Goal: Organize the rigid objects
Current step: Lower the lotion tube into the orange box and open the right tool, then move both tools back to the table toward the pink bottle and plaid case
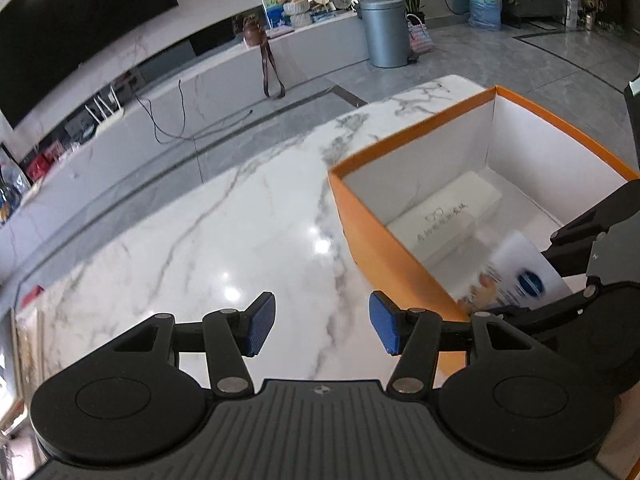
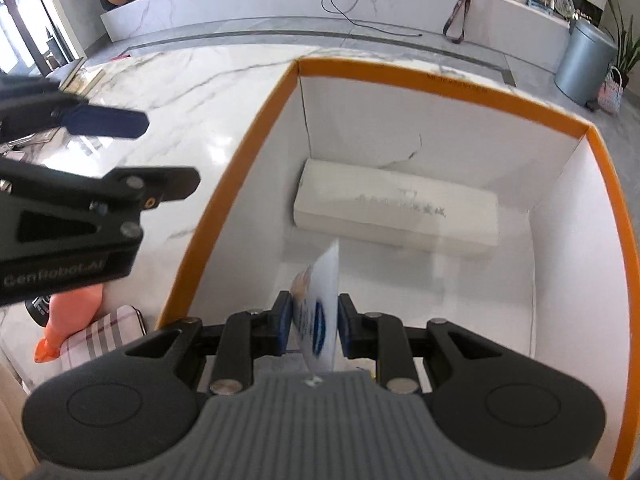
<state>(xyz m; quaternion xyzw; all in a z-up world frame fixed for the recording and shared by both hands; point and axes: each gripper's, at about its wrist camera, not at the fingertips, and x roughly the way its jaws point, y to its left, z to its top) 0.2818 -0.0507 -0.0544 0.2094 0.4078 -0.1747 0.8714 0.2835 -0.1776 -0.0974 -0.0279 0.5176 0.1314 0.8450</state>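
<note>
Right gripper (image 2: pixel 313 326) clamps its blue pads on a thin white card with a blue round logo (image 2: pixel 320 300), poised inside the orange-walled, white-lined cardboard box (image 2: pixel 440 80). Long white rectangular box (image 2: pixel 396 210) lies on the box floor. Left gripper (image 1: pixel 322 326) hangs half open, empty, over glossy white grey-veined marble table (image 1: pixel 200 240). Beyond: grey tiled floor (image 1: pixel 500 64), low white marble ledge (image 1: pixel 224 80), grey metal pedal bin (image 1: pixel 386 32).

The left gripper (image 1: pixel 322 328) is hanging open over the marble table (image 1: pixel 224 240), while at three o'clock the right gripper (image 1: pixel 560 276) is holding a white packet (image 1: pixel 516 276) inside the orange box (image 1: pixel 384 232).
</note>
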